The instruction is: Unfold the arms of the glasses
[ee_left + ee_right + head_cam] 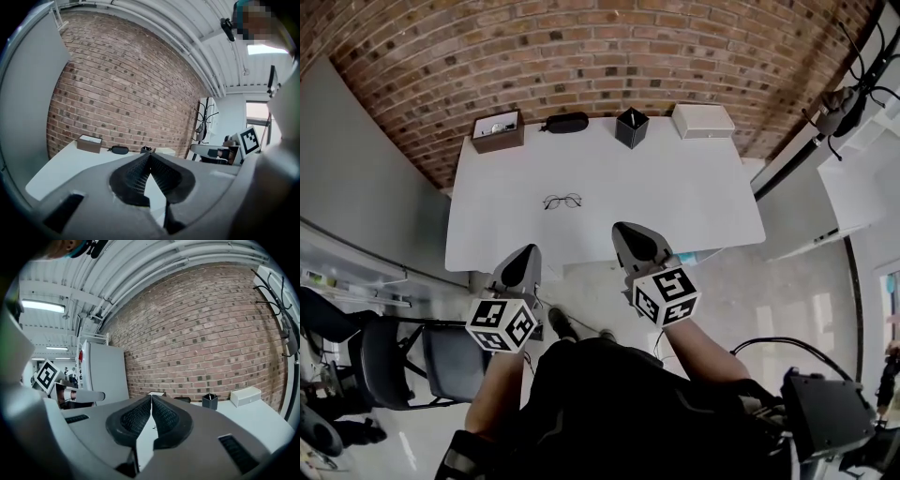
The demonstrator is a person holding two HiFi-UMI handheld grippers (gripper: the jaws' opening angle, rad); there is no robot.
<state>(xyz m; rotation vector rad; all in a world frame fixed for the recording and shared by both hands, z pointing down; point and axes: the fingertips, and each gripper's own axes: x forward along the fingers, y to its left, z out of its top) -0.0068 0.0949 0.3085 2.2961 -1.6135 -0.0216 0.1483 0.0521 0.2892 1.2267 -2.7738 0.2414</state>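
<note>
The glasses (562, 201) lie on the white table (694, 197), left of its middle and about halfway between its near and far edges; they have a thin dark wire frame with two round lenses, side by side, the bridge between them; from the head view they are so small that the arms seem folded behind the lenses, though that cannot be told for sure. The left gripper (528, 251) and the right gripper (624, 228) are both held at the table's near edge, well apart from the glasses, the left one lower and nearer the person; each is clenched on nothing, the ribbed black pads meeting at the tips in the left gripper view (150, 155) and in the right gripper view (151, 397). In the left gripper view that gripper's own grey body covers the part of the table where the glasses lie. Along the far edge, against the brick wall (581, 56), stand a brown box (498, 132), a black case (565, 123), a black cup (631, 127) and a white box (703, 121); what the brown box holds is too small to make out. The grippers cover part of the table's near edge.
</note>
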